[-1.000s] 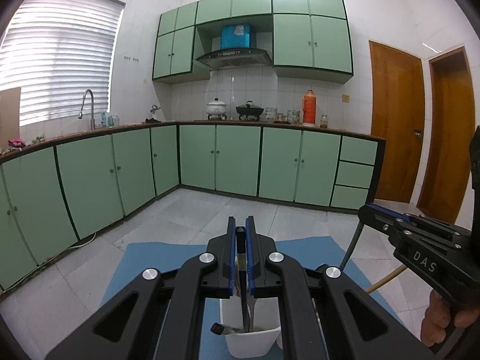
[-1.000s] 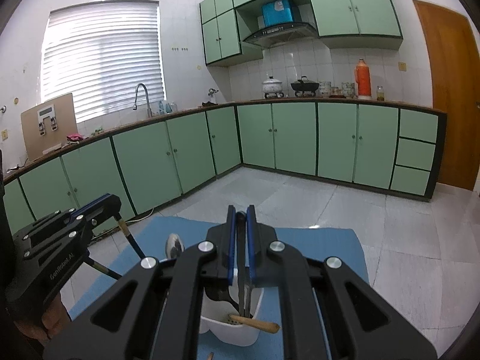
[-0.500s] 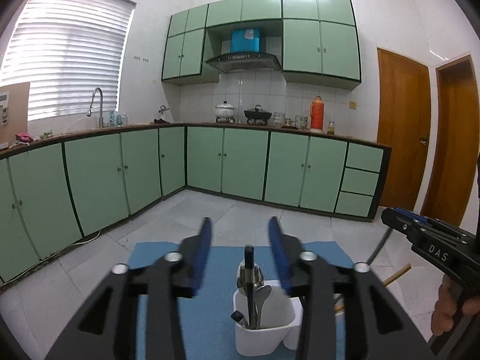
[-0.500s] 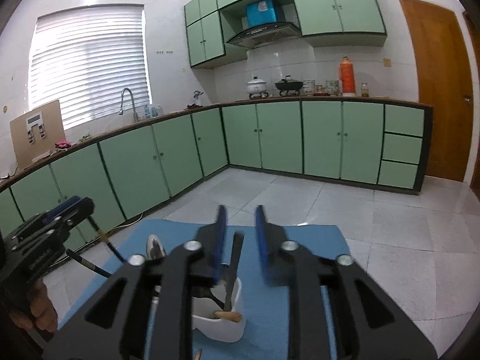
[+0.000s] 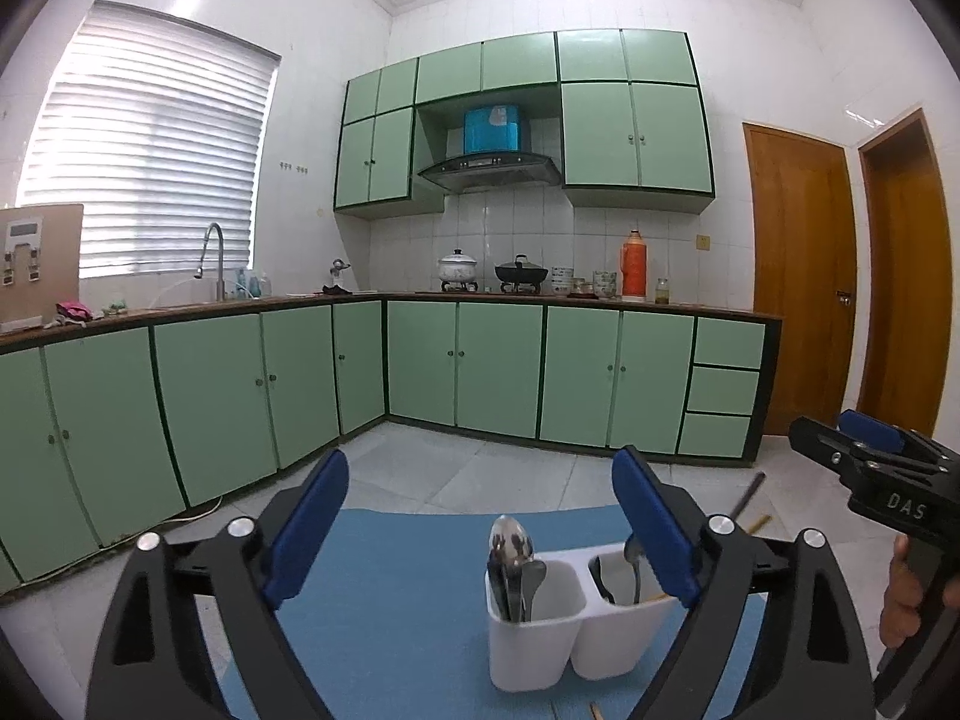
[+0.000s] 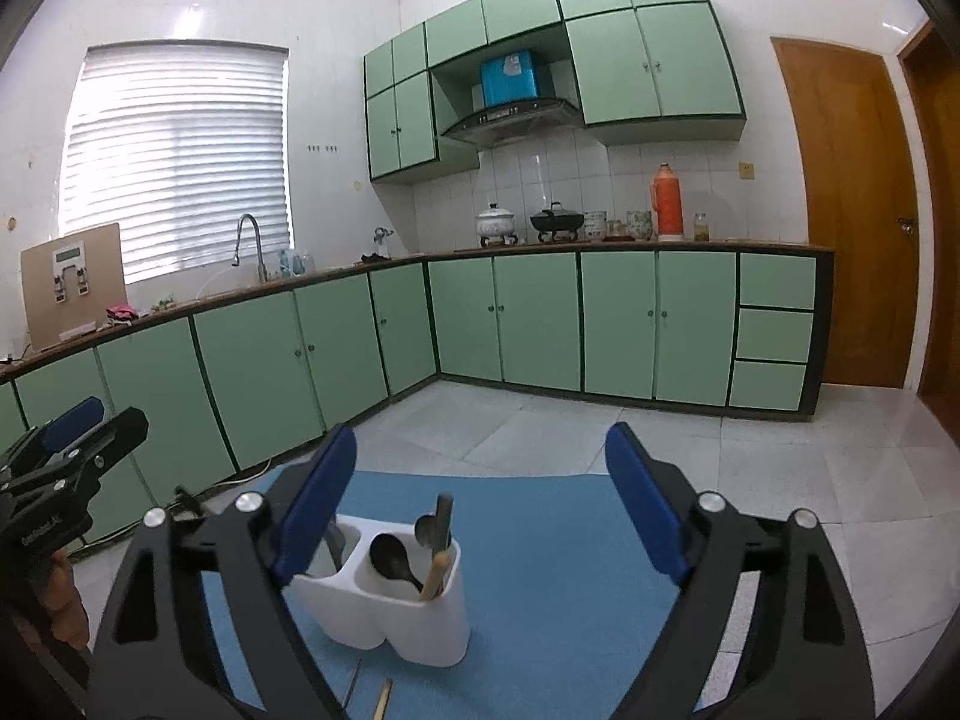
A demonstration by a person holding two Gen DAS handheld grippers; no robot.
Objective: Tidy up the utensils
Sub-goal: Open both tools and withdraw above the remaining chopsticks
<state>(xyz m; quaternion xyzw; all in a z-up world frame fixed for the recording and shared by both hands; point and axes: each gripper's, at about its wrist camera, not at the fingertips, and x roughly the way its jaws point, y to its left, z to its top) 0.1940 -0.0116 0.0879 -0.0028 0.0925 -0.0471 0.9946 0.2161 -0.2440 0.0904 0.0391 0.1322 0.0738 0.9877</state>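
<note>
Two grippers stood w/ jaws wide apart, nothing between the pads. Left gripper point(image 5: 480, 516) had just been opening; the white caddy point(image 5: 540, 648) sat ahead of it on the blue mat point(image 5: 396, 588), a bit right of centre. Caddy had 2 compartments: metal spoons point(image 5: 511, 546) upright in the left one, another spoon & a wooden stick in the right one. Right gripper point(image 6: 480, 480) had also just been opening, caddy point(image 6: 390, 618) low & left of its centre, left pad in front of the caddy's left compartment. Black spoon point(image 6: 390, 558), dark-handled utensil & wooden handle point(image 6: 437, 573) leaned in the right compartment. 2 thin sticks lay on the mat near the caddy's base.
</note>
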